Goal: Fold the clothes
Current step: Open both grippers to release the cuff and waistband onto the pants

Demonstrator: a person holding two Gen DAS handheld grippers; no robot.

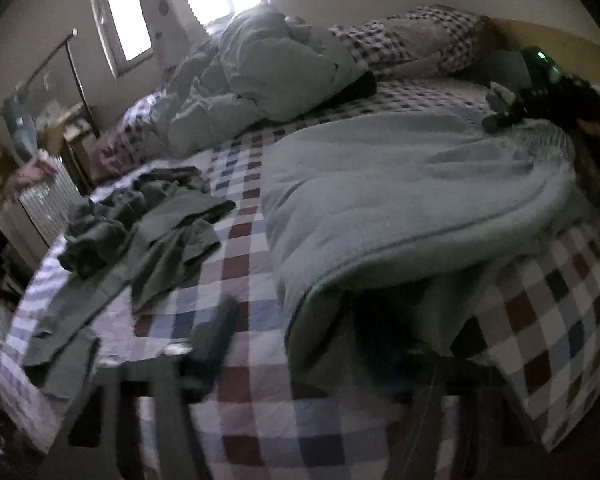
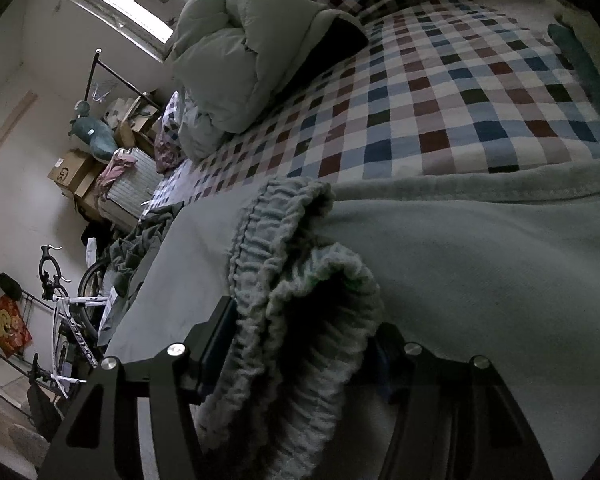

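A pale grey-blue fleece garment (image 1: 400, 192) lies spread on the checked bed (image 1: 260, 360), its near edge lifted. My left gripper (image 1: 296, 344) sits at that lifted edge; one finger (image 1: 216, 332) shows bare, the other is hidden under the cloth, and the view is blurred. My right gripper (image 2: 300, 344) is shut on the garment's gathered elastic waistband (image 2: 284, 264), which bunches between the fingers (image 2: 220, 332). The right gripper also shows in the left wrist view (image 1: 540, 100) at the garment's far end.
A crumpled dark green garment (image 1: 140, 232) lies at the bed's left side. A grey duvet (image 1: 260, 76) and checked pillows (image 1: 412, 36) are heaped at the head. Beside the bed are a radiator (image 2: 128, 192), boxes (image 2: 72, 172) and a bicycle (image 2: 72, 312).
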